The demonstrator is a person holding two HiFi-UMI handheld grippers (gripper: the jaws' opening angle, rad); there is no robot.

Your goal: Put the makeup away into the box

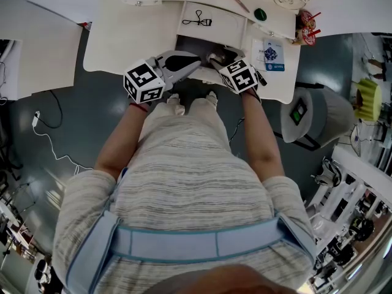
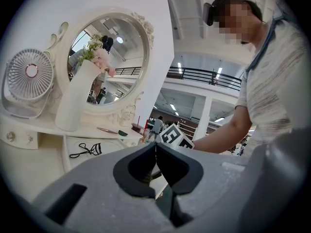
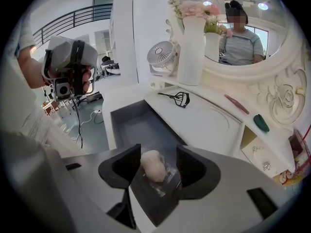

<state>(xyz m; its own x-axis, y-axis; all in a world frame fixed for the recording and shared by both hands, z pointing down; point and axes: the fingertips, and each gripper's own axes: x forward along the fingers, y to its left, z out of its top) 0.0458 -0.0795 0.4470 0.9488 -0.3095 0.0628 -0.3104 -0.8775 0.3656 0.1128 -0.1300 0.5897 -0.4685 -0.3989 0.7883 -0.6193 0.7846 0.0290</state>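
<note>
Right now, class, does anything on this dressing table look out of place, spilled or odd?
Nothing is spilled or broken. The drawer stands open, and an eyelash curler lies loose on the tabletop by it, not yet put away.

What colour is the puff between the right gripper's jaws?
The puff is pale pink; it shows best in the right gripper view.

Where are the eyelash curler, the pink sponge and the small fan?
eyelash curler [image 3: 180,99]: right gripper view, on its dark head.
pink sponge [image 3: 152,164]: right gripper view, on its rounded middle.
small fan [image 3: 161,56]: right gripper view, on the grille's centre.
</note>
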